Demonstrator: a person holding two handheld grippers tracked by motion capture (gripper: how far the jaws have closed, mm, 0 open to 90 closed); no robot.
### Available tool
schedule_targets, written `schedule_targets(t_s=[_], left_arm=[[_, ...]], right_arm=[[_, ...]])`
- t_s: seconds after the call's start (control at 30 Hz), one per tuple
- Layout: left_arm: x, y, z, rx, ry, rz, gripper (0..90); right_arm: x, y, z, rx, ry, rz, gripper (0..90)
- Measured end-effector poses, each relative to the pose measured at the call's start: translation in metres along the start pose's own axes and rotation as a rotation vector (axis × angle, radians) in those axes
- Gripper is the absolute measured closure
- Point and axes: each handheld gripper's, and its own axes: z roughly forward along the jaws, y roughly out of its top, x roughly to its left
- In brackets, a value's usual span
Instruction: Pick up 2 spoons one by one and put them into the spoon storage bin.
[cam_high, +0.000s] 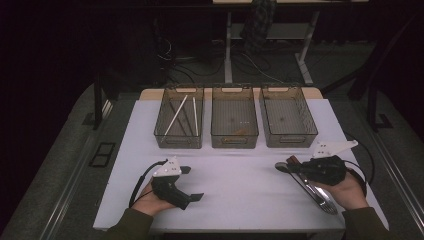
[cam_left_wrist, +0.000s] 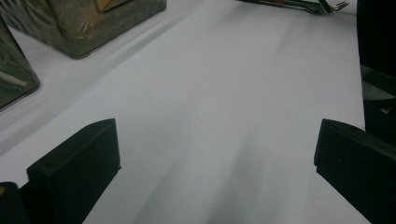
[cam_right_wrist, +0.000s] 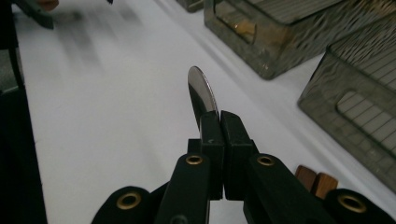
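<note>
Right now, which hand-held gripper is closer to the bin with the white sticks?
Left. The left hand-held gripper sits just below the bin with the white sticks; the right hand-held gripper is across the table, gripping a spoon.

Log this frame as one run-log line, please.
left gripper: open, over bare table | right gripper: shut on spoon | bins: three, left one holds white sticks
</note>
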Motion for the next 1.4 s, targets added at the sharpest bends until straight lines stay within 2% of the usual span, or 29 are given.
schedule_targets(t_s=[0.37, 0.5, 0.63, 0.77, 1.17, 1.4], left_arm=[[0.0, 0.0, 0.0, -0.008, 0.0, 0.002, 0.0], [0.002, -0.001, 0.0, -0.013, 0.001, -0.007, 0.0], [0.002, -0.001, 0.0, -0.009, 0.012, 0.0, 0.0], [0.003, -0.002, 0.0, -0.002, 0.02, 0.001, 0.0], [0.003, -0.001, -0.001, -0.015, 0.01, 0.002, 0.0], [0.002, -0.001, -0.001, -0.018, 0.002, 0.008, 0.0]], right_arm=[[-0.012, 0.035, 0.0, -0.042, -0.062, 0.036, 88.7], [-0.018, 0.049, 0.005, -0.041, -0.08, 0.058, 88.7], [-0.021, 0.063, 0.01, -0.045, -0.096, 0.069, 88.7], [-0.024, 0.079, 0.015, -0.069, -0.105, 0.076, 88.7], [-0.027, 0.13, 0.043, -0.096, -0.145, 0.08, 88.6], [-0.037, 0.161, 0.063, -0.121, -0.189, 0.096, 88.6]])
